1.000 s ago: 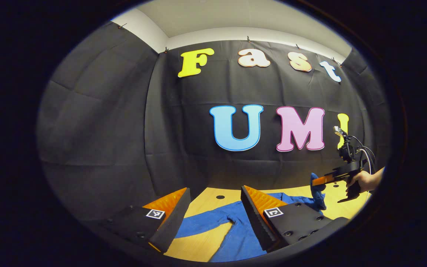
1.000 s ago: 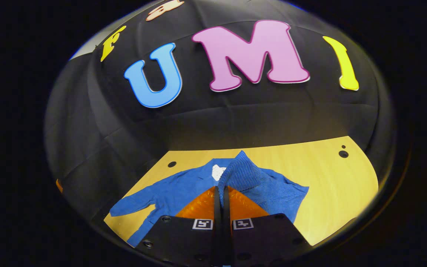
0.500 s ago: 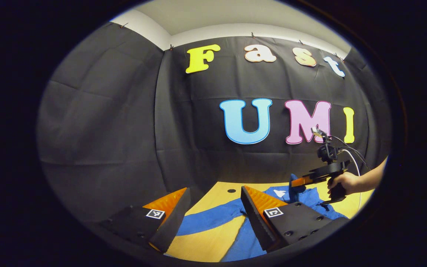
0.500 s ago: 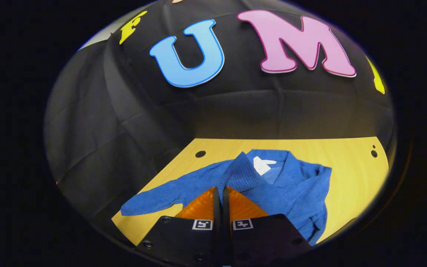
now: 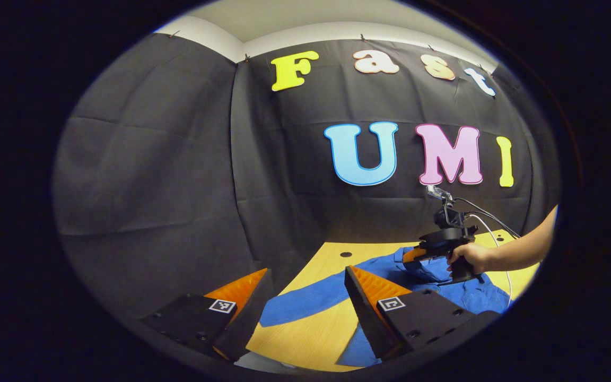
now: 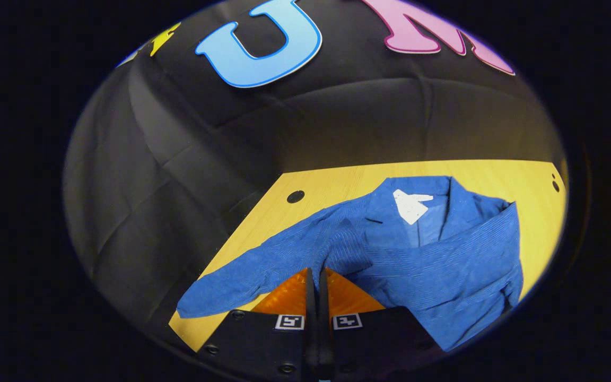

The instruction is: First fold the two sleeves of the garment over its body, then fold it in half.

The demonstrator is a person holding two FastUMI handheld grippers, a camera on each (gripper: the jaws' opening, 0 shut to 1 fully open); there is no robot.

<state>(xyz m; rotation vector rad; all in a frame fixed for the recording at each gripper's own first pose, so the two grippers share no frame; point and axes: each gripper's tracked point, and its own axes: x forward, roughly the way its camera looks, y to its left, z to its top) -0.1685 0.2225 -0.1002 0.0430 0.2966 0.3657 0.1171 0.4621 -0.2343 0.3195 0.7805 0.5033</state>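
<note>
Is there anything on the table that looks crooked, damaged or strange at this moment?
Nothing looks damaged or spilled. The blue garment lies rumpled on the wooden table because it is mid-fold: the right gripper is shut on one sleeve over the body, while the other sleeve lies stretched out flat. The left gripper is open above it.

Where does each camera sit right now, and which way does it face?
Left gripper view: rides the open left gripper, low over the wooden table, facing the wall; a hand holds the right gripper farther off.
Right gripper view: rides the right gripper, looking down at the blue ribbed shirt, fingers shut on its sleeve cuff.
Shared: shirt, table.
</note>
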